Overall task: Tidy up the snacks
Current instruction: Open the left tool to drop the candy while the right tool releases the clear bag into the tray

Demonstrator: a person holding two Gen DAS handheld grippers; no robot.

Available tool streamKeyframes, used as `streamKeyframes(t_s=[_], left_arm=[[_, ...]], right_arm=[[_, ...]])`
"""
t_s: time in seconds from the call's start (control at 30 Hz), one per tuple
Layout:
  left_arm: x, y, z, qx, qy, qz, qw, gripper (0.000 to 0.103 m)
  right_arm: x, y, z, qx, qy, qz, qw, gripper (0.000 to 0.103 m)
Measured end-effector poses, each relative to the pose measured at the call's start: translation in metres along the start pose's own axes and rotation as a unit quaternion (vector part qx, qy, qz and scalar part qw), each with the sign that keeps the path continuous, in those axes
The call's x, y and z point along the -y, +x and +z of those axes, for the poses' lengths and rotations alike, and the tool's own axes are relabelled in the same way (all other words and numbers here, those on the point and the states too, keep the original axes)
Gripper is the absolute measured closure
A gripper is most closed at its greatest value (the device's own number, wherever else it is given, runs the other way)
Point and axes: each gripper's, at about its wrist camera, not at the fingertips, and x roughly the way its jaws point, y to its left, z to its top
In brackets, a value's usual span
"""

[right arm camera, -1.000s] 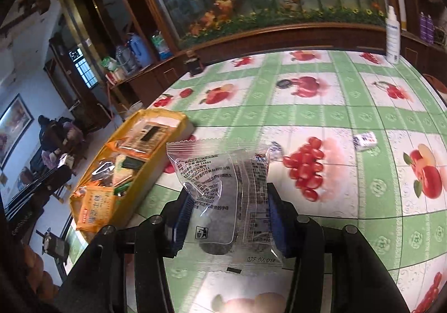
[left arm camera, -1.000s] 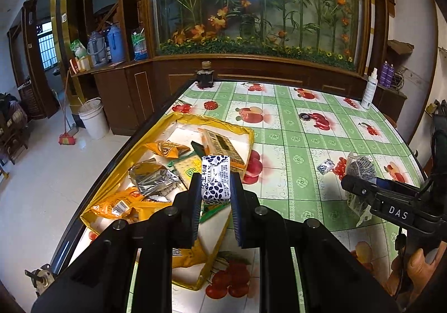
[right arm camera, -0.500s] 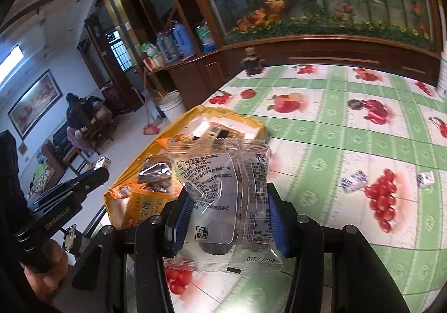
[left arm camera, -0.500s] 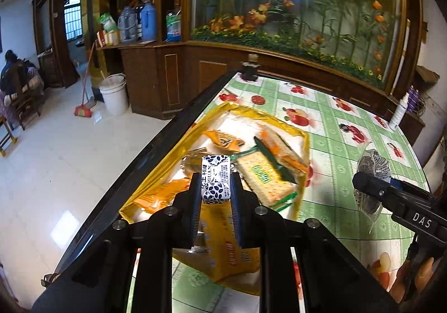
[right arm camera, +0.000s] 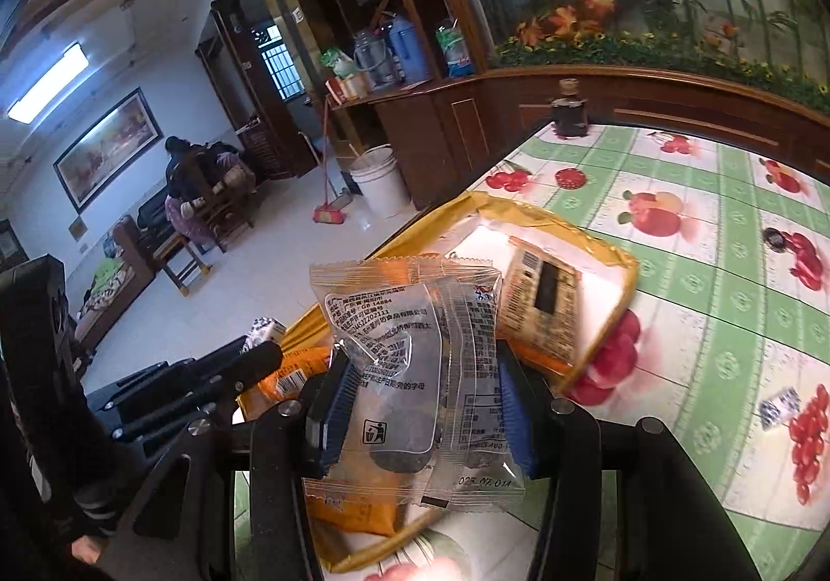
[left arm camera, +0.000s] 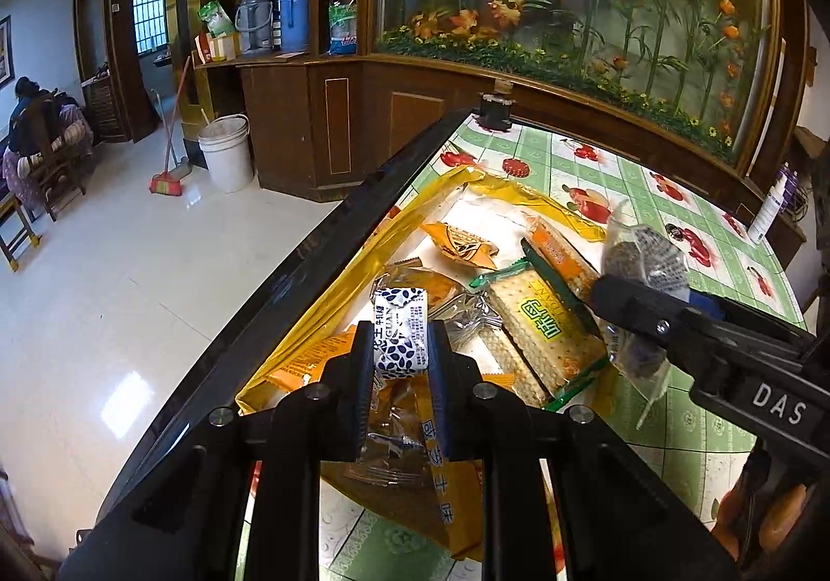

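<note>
- Green-checked fruit-print tablecloth (right arm camera: 726, 270) covers the table, and the yellow tray (left arm camera: 498, 189) of snacks lies at its edge, right beside the drop to the tiled floor (left arm camera: 104, 295).
- Held over the near part of that tray is a small blue-and-white patterned candy (left arm camera: 399, 337), which the left gripper (left arm camera: 400, 368) pinches with its jaws nearly together on the wrapper.
- Beside it, a clear packet with a dark snack inside (right arm camera: 410, 373) sits upright between the blue pads of the right gripper (right arm camera: 420, 404), whose jaws stand about half apart and clamped on the packet's sides.
- Risk 1, as I judge it: the candy is small and light, and a release near the tray's floor-side rim could send it bouncing off the table edge.
- Risk 2: the clear film is slippery and crumples, so the packet may slide out early and land on the tablecloth instead.
- Risk 3: the 2 grippers are near each other over 1 tray; the cracker pack (left arm camera: 544, 327) and orange packets (left arm camera: 456, 244) already crowd it, so a collision or knocked snack seems possible.
- Another patterned candy (right arm camera: 778, 404) lies loose on the tablecloth, well apart from the tray.
</note>
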Motion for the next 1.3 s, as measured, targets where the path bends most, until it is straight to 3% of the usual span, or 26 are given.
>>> streamKeyframes(t_s=[0.87,0.97,1.07,1.3], left_arm=[[0.003,0.034,-0.002,-0.036,0.017,0.021,0.999,0.085],[0.003,0.033,-0.002,-0.036,0.015,0.026,0.9989,0.077],[0.002,0.028,-0.003,-0.028,0.014,0.034,0.9989,0.047],[0.007,0.013,0.0,-0.009,0.017,0.036,0.9991,0.044]], right_arm=[[-0.011,0.051,0.014,-0.022,-0.023,-0.013,0.999,0.049],[-0.012,0.049,0.014,-0.018,-0.021,-0.012,1.0,0.045],[-0.011,0.042,0.015,-0.012,-0.017,-0.014,1.0,0.045],[0.004,0.011,0.015,0.012,0.003,-0.023,1.0,0.035]])
